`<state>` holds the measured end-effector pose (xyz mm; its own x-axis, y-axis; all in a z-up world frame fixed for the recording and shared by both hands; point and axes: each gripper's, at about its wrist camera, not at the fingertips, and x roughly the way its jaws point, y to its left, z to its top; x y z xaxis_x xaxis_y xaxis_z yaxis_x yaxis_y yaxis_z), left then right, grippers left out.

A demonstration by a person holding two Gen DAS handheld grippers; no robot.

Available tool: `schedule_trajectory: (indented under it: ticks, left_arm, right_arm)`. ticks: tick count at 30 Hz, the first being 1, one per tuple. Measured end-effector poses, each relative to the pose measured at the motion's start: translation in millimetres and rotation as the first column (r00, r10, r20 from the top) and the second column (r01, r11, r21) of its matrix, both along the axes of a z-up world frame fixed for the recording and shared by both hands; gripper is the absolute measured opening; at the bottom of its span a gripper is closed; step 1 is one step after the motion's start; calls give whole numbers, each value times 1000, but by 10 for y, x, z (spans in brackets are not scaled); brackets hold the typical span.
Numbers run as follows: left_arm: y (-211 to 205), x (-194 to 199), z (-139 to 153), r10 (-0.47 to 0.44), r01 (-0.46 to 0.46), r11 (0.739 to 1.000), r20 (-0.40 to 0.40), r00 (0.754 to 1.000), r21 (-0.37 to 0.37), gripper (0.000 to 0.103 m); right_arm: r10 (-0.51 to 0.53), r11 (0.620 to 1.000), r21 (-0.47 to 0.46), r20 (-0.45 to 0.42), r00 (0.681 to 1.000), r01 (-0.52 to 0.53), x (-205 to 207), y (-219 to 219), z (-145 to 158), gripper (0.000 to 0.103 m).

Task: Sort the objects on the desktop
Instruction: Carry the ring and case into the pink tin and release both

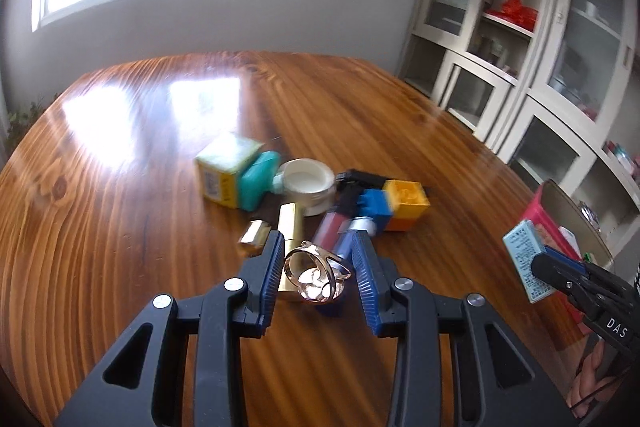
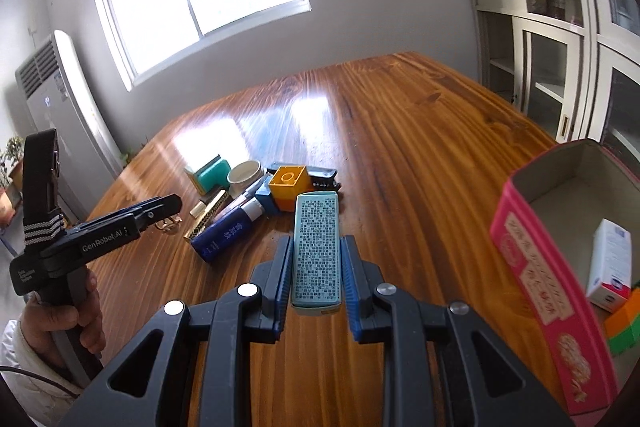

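My left gripper [image 1: 316,259] is shut on a gold hair clip [image 1: 316,277] and holds it above the wooden table [image 1: 160,227], just in front of the pile of objects. The pile holds a yellow-green box [image 1: 226,169], a teal block [image 1: 258,179], a white tape roll [image 1: 308,185], a yellow and blue toy block [image 1: 396,205] and a dark blue bottle [image 2: 226,233]. My right gripper [image 2: 316,255] is shut on a light blue box [image 2: 317,251] with printed text, held above the table left of the pink box [image 2: 548,287].
The open pink box stands at the right table edge and holds a white carton [image 2: 610,265] and orange and green blocks [image 2: 624,327]. White cabinets [image 1: 520,47] line the right wall. An air conditioner [image 2: 56,115] stands at the left. A gold lipstick tube [image 1: 290,223] lies in the pile.
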<state>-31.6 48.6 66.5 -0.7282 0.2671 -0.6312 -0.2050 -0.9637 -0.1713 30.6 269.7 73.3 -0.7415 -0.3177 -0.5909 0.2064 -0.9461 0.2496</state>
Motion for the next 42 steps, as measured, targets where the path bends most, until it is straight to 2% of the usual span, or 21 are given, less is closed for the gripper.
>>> schedule_trajectory:
  ticks: [8,13,18,23,31,42]
  left_arm:
    - [609,173,238,-106,104,994,-54,993,-42,38]
    - [1112,183,312,-185,182,982,-65,980,-58,38]
    - [1781,178,318,-294,290,955,-51,955,-69,38]
    - [2330,243,381,-386,382,922,-63,920,-61,38]
    - [2925,286,389,-466,461,884,-54,883,-85,38]
    - [3448,326,291,-519,514,851,-24,854,-111,38]
  right_arm:
    - [-63,996,-60,-69,996,59,288,403,167,26]
    - [-168,984,-84,-114,979,159,511,850,245,26]
    - [-301,952,-103,-131,945,289,720,1352,237,26]
    - [-372,927,-105,-125,920,361,889,1702,207,26]
    - [-415,908,-121,-118,902,402,986,2045,158,26]
    - [-428,900,-136,-105,898,413,1042,2275,90,26]
